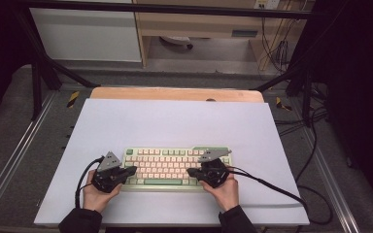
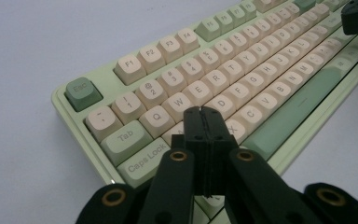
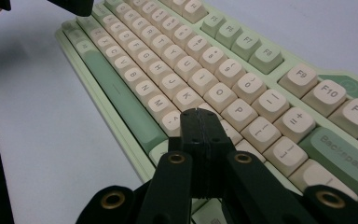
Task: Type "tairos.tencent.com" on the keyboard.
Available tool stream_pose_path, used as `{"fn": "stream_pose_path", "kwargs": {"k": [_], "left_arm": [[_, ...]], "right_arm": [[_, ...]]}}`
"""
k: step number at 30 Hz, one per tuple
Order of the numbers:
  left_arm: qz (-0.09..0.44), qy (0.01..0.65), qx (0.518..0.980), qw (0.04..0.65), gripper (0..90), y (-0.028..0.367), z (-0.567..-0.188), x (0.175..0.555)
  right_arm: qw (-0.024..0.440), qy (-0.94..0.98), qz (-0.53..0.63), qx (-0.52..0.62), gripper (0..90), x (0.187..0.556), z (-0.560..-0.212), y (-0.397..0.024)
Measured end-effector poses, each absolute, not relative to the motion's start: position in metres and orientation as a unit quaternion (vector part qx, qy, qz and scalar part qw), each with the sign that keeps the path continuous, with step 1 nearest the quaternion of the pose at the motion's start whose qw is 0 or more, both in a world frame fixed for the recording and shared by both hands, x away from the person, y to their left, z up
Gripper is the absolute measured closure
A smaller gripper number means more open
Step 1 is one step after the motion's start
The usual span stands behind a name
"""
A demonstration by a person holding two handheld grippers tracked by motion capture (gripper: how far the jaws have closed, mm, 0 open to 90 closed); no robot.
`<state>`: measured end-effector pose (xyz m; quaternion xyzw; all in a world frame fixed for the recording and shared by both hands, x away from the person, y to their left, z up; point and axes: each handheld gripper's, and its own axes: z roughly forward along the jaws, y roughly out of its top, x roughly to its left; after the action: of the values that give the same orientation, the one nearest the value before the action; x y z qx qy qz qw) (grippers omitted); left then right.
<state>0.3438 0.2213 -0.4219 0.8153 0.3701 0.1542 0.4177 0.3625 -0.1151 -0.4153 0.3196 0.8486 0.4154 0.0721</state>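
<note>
White table sheet (image 1: 175, 121), far half bare; keyboard (image 1: 175, 167) sits near the front edge, centred. Left gripper (image 1: 132, 171) over its left end, right gripper (image 1: 190, 171) over its right end. Left gripper view: jaws pressed together above the A–S keys, open sheet leftward. Right gripper view: jaws together near the L key.

High view: overhead, facing forward-down on table (image 1: 175, 121). Both gripper views: close, low, facing inward; share keyboard (image 1: 177, 168).
</note>
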Motion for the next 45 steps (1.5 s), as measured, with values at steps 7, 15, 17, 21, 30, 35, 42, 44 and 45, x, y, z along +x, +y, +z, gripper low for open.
{"fn": "stream_pose_path", "kwargs": {"k": [7,15,17,21,30,35,42,44,45], "left_arm": [[0.154,0.37,0.816,0.417,90.0,0.221,-0.422,0.344],[0.153,0.37,0.816,0.417,90.0,0.221,-0.423,0.344],[0.153,0.37,0.816,0.417,90.0,0.221,-0.423,0.344],[0.154,0.37,0.816,0.416,90.0,0.221,-0.423,0.344],[0.154,0.37,0.817,0.415,90.0,0.221,-0.423,0.344],[0.154,0.369,0.817,0.416,90.0,0.22,-0.423,0.344],[0.155,0.369,0.817,0.416,90.0,0.221,-0.422,0.343],[0.155,0.368,0.817,0.416,90.0,0.22,-0.422,0.343],[0.155,0.368,0.817,0.416,90.0,0.22,-0.422,0.343]], "right_arm": [[0.066,0.851,0.415,0.317,90.0,0.365,-0.423,-0.109],[0.062,0.852,0.412,0.316,90.0,0.366,-0.43,-0.106],[0.061,0.852,0.412,0.317,90.0,0.366,-0.429,-0.106],[0.061,0.855,0.407,0.316,90.0,0.366,-0.431,-0.106],[0.067,0.855,0.408,0.314,90.0,0.365,-0.433,-0.105],[0.067,0.855,0.408,0.315,90.0,0.364,-0.432,-0.106],[0.088,0.846,0.423,0.313,90.0,0.361,-0.421,-0.112],[0.095,0.844,0.423,0.314,90.0,0.36,-0.418,-0.114],[0.095,0.843,0.425,0.315,90.0,0.36,-0.416,-0.116]]}}
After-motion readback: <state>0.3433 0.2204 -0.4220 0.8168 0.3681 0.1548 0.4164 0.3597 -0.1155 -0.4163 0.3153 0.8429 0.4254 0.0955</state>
